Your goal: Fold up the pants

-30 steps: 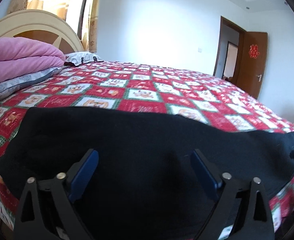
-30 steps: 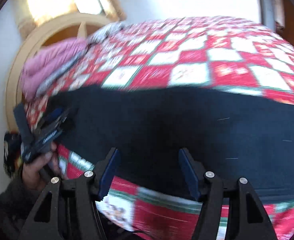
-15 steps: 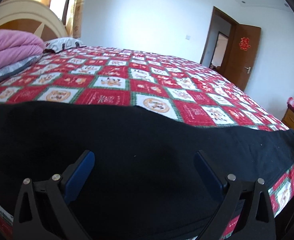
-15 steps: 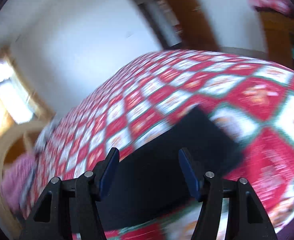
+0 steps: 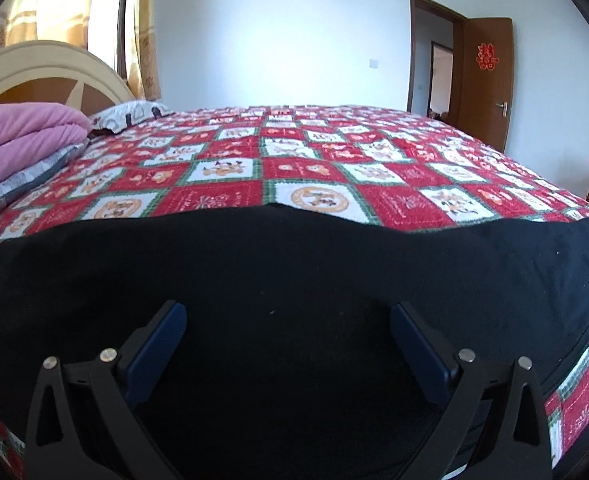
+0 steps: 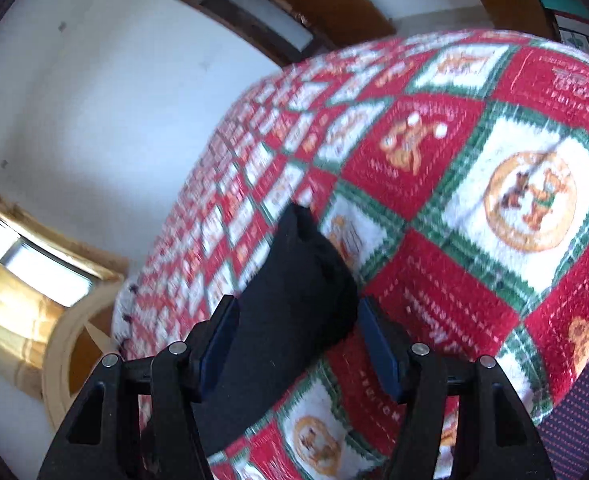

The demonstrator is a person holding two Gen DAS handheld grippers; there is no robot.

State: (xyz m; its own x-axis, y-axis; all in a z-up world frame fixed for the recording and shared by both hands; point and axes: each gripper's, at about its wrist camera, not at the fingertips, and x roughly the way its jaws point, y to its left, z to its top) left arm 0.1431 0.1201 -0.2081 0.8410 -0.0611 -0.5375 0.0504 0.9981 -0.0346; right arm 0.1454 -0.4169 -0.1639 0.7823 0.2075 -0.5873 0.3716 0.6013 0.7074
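Black pants (image 5: 294, 280) lie spread flat along the near edge of a bed with a red, white and green patterned cover (image 5: 294, 168). My left gripper (image 5: 288, 316) is open, its blue fingers (image 5: 158, 344) hovering low over the middle of the pants. In the right wrist view the narrow end of the pants (image 6: 294, 280) lies between the open fingers of my right gripper (image 6: 298, 316), over the bed cover (image 6: 494, 200). Whether the pads touch the cloth is unclear.
A pink folded blanket (image 5: 18, 136) on a grey pillow and a patterned pillow (image 5: 126, 116) sit by the cream headboard (image 5: 46, 68) at left. An open brown door (image 5: 482, 80) stands at the far right. The bed edge drops off at right (image 5: 574, 392).
My right gripper has swung from the middle of the pants to their far end, rolling as it went. My left gripper shifted slightly and stays over the pants' middle, open.
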